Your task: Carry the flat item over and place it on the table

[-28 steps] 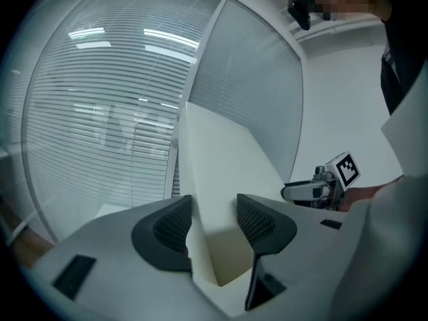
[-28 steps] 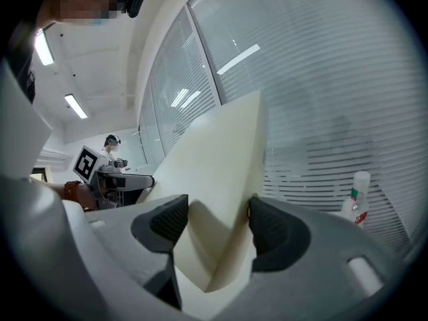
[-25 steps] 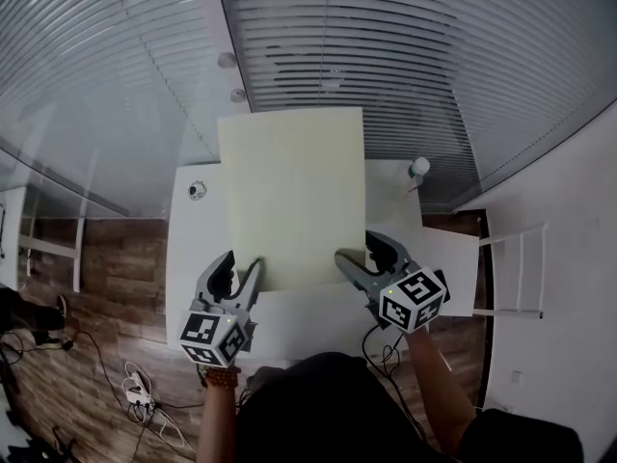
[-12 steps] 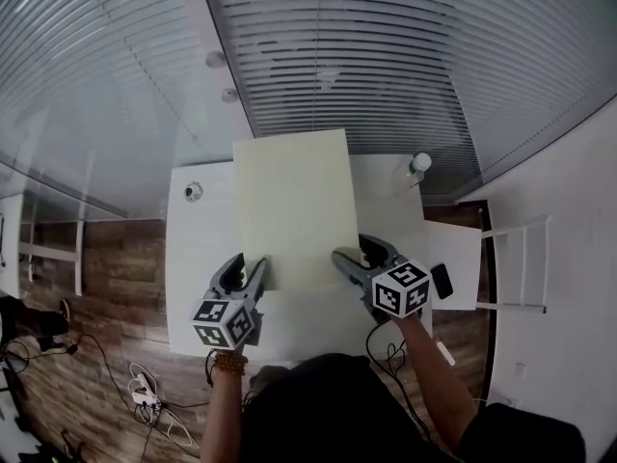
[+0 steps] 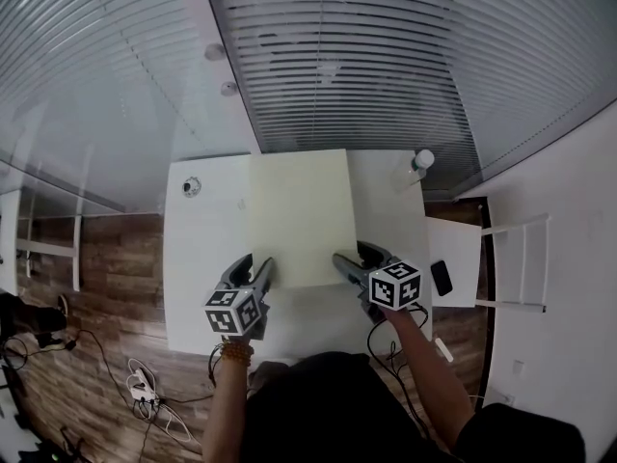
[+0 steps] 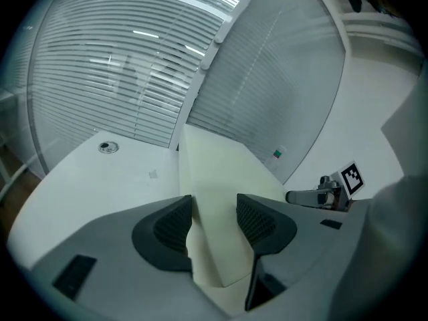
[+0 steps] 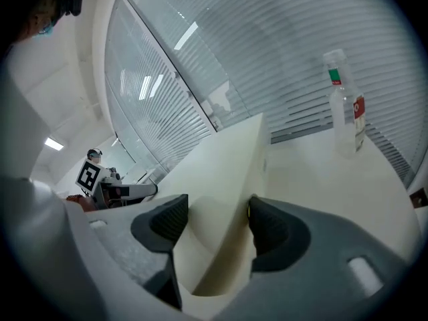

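Flat sheet (image 5: 297,215) is pinched at its near edge by both tools: the left gripper (image 5: 258,264) and right gripper (image 5: 351,257) each clamp a corner between their pads. Beyond them it spreads over the middle of the white table (image 5: 198,258), its far edge near the table's back edge. The carrying looks done; setting it fully down and letting go are left.

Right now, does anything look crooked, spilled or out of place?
Nothing stands out: the cream sheet is square to the white table, left gripper and right gripper on its near corners, and the bottle stands upright.
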